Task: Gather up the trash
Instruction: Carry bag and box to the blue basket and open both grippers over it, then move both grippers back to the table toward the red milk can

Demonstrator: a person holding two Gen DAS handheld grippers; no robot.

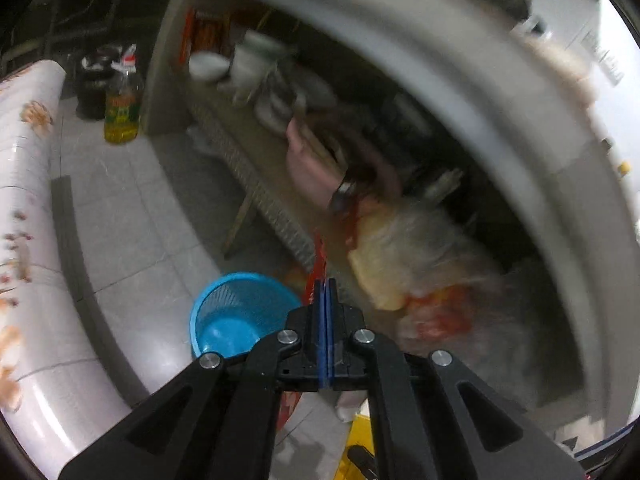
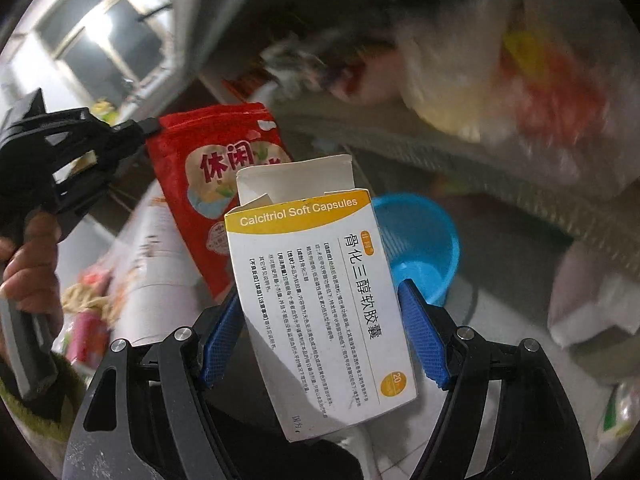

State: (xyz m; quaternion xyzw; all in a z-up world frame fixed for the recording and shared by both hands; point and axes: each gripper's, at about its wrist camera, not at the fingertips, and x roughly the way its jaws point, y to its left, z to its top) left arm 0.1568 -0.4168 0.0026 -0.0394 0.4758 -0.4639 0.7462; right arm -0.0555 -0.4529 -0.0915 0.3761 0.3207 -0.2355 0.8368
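Observation:
My right gripper (image 2: 320,292) is shut on a white and yellow medicine box (image 2: 320,304) marked Calcitriol Soft Capsules, held upright with its top flap open. My left gripper (image 1: 325,286) is shut on a red snack bag (image 2: 208,184), seen edge-on in the left wrist view (image 1: 316,276). In the right wrist view the left gripper (image 2: 154,127) grips the bag's top left corner. A blue plastic basket (image 1: 236,314) stands on the tiled floor below both grippers; it also shows behind the box in the right wrist view (image 2: 424,248).
A blurred clear bag of rubbish (image 1: 420,264) hangs to the right, also in the right wrist view (image 2: 520,60). A low shelf (image 1: 256,168) holds dishes. An oil bottle (image 1: 124,108) stands on the floor. A patterned tablecloth edge (image 1: 28,200) is at left.

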